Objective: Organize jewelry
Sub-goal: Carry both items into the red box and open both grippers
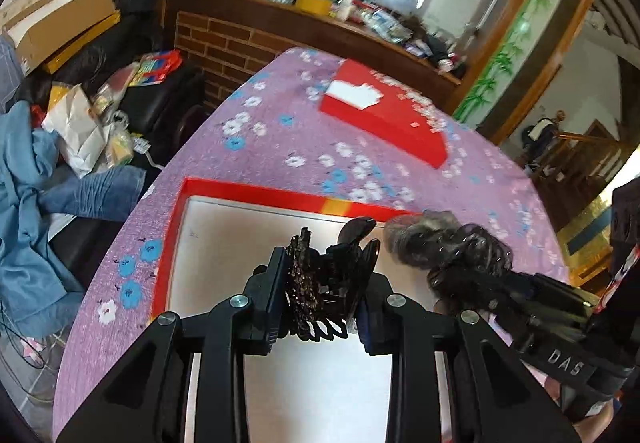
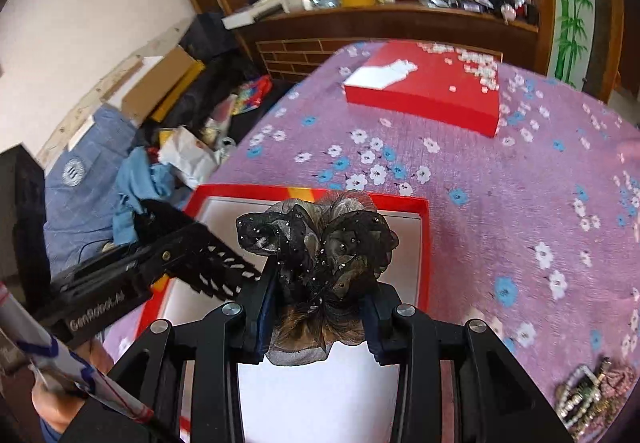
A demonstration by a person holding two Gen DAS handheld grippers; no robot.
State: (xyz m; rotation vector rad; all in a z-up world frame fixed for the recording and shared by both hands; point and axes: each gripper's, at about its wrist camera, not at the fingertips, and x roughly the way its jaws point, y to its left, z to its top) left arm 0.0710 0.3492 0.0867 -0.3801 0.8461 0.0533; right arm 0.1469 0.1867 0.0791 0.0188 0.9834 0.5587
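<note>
My left gripper is shut on a dark claw hair clip with a glittery brown side. It hangs over the open red box with its white inside. My right gripper is shut on a black gauze hair bow with small beads, over the same red box. In the left wrist view the bow and the right gripper show at the right. In the right wrist view the clip's teeth and the left gripper show at the left.
The red box lid lies farther back on the purple flowered tablecloth. A heap of beads and jewelry sits at the cloth's near right. Clothes, bags and cartons clutter the floor at left. A wooden shelf runs behind.
</note>
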